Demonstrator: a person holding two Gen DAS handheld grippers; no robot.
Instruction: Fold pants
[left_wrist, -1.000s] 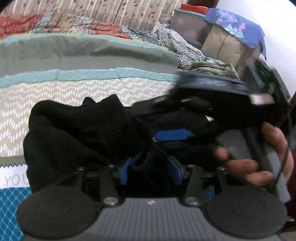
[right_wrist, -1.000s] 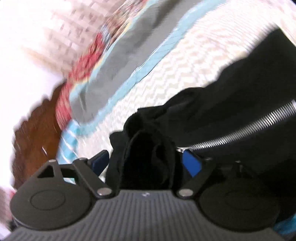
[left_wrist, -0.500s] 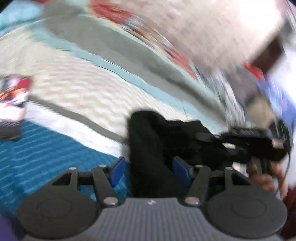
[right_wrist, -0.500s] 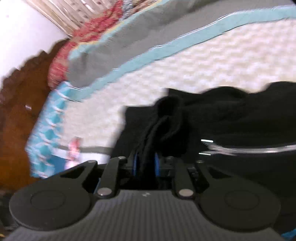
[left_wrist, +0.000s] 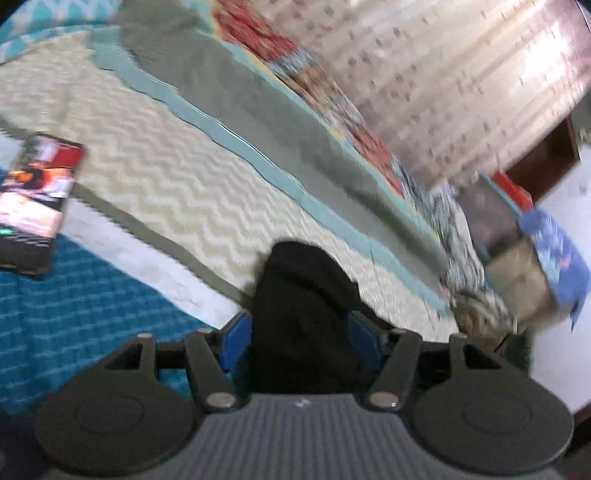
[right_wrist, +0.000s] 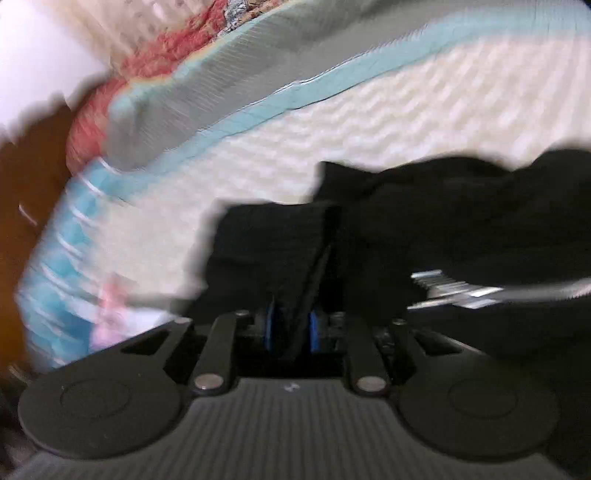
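Two tongs each have a bunch of the black pants between their blue pads. The left tongs stand about half spread, and a thick upright wad of the pants fills the gap from pad to pad; the pads seem to press on the cloth, though motion blur makes the contact hard to judge. Ahead of these tongs lies the bed, covered by a quilt with a cream zigzag band, a teal stripe and a grey band. Off to their far left a phone with a lit screen lies on the blue part of the quilt. To their far right stands a pile of boxes under a blue cloth.

The right tongs are pressed nearly together, pinching a thin fold of the pants. From there the cloth spreads ahead and to the right of these tongs across the bed. A pale striped band on the cloth runs to their right.
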